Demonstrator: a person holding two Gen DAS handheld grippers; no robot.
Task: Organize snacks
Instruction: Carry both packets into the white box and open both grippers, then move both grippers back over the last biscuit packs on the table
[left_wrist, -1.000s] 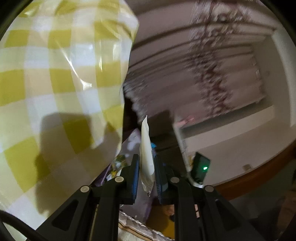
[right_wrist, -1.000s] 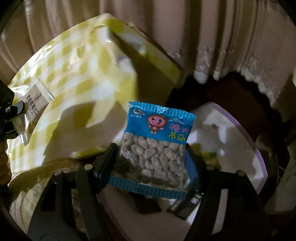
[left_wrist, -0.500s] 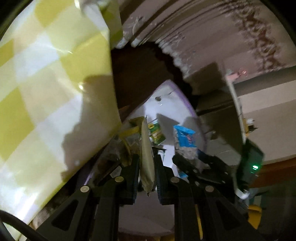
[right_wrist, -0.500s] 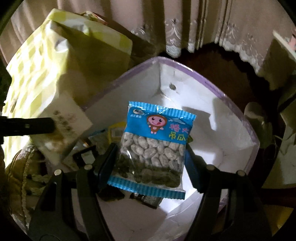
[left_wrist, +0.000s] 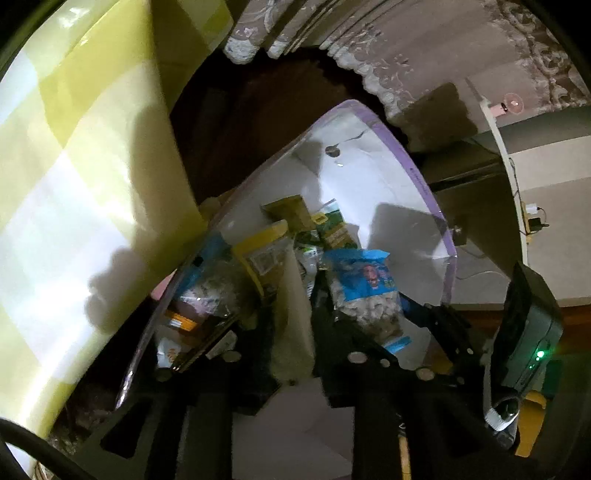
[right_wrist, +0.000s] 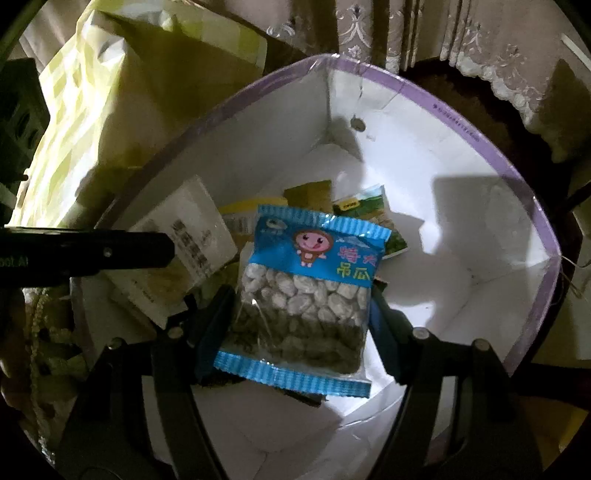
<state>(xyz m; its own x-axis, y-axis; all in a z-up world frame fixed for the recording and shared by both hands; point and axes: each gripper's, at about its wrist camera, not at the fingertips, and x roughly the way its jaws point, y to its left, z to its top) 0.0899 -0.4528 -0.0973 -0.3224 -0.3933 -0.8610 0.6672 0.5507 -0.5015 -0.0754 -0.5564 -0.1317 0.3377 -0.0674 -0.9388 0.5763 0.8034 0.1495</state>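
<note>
Blue seed packet (right_wrist: 306, 291) reads "吊瓜"; white packet's (right_wrist: 184, 243) print blurred.

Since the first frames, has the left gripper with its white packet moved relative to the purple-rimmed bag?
Yes. The left gripper has swung from beside the yellow checked bag to over the purple-rimmed bag. Its jaws are opening, with the white packet between them.
</note>
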